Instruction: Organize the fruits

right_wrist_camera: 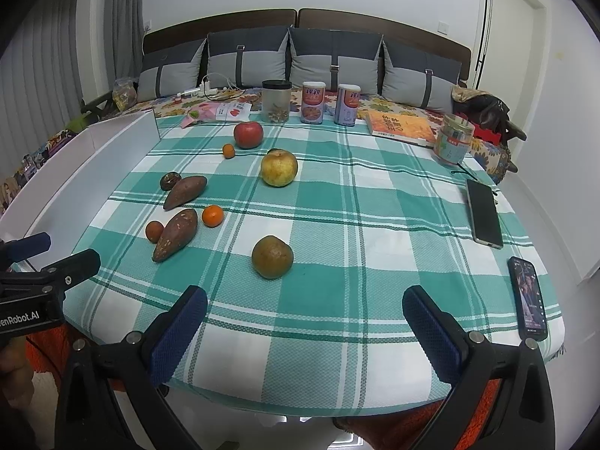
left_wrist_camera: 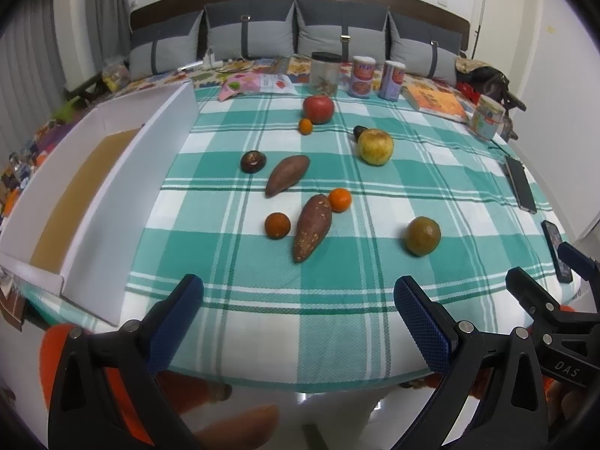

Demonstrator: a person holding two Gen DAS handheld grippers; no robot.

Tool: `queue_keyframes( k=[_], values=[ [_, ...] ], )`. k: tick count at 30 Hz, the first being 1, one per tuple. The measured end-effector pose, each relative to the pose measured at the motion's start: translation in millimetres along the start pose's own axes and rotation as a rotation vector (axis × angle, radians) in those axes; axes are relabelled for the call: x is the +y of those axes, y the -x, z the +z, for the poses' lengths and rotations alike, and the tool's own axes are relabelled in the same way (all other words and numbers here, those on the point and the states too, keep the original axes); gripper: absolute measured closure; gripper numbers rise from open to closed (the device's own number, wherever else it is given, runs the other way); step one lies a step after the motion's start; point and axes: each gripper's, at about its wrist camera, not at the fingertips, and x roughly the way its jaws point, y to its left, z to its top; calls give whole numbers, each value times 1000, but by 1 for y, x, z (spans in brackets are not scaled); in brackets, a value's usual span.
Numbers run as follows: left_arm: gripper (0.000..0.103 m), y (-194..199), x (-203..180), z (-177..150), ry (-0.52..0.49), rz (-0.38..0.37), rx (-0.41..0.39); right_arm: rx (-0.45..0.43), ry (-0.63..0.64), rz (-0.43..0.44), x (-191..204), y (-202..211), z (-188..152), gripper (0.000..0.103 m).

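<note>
On the green checked cloth lie a red apple (left_wrist_camera: 318, 109), a yellow apple (left_wrist_camera: 375, 146), a greenish orange (left_wrist_camera: 422, 236), small oranges (left_wrist_camera: 340, 199) (left_wrist_camera: 277, 225) (left_wrist_camera: 305, 126), two sweet potatoes (left_wrist_camera: 312, 226) (left_wrist_camera: 287, 174) and a dark round fruit (left_wrist_camera: 253, 161). A white box (left_wrist_camera: 93, 202) with a brown floor stands at the left. My left gripper (left_wrist_camera: 298, 296) is open and empty above the table's near edge. My right gripper (right_wrist_camera: 304, 309) is open and empty, just short of the greenish orange (right_wrist_camera: 272, 257).
Jars and cans (left_wrist_camera: 362, 76) and a book (left_wrist_camera: 437, 103) stand along the far edge. Two phones (right_wrist_camera: 484, 213) (right_wrist_camera: 528, 298) lie at the right. A plastic jar (right_wrist_camera: 453, 143) stands far right. A cushioned bench is behind the table.
</note>
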Motion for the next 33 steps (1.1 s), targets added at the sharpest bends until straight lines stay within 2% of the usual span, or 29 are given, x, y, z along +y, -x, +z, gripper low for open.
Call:
queue_keyframes(
  k=[22,33],
  values=[
    [1,2,4,1,10,5,-5,-40,19,-37,-1,4,1,0],
    [1,2,7,2,11,5,-8,-30,15,-40,-2,2,0,0]
  ],
)
